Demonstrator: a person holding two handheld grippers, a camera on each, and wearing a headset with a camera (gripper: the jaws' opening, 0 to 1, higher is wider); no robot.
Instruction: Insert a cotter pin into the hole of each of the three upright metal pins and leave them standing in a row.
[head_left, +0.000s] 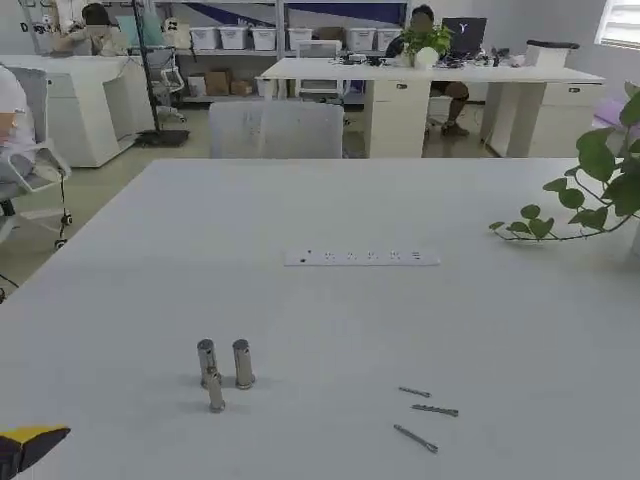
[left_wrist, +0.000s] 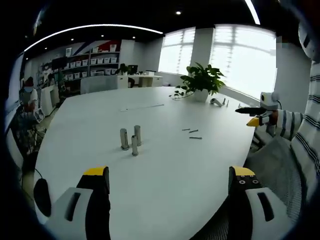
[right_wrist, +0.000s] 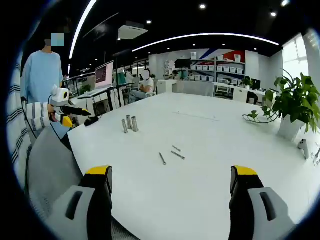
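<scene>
The head view looks forward and down from the near edge of the table (head_left: 400, 330), with the metal pins (head_left: 225, 372) near left and the cotter pins (head_left: 425, 410) near right. The left tool (left_wrist: 170, 172) camera sits back off the near-left edge, facing far and right. The right tool (right_wrist: 171, 172) camera, off the near-right edge, faces far and left; all three views share both sets of pins.

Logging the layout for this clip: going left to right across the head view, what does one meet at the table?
gripper → upright metal pins → cotter pins → plant
</scene>
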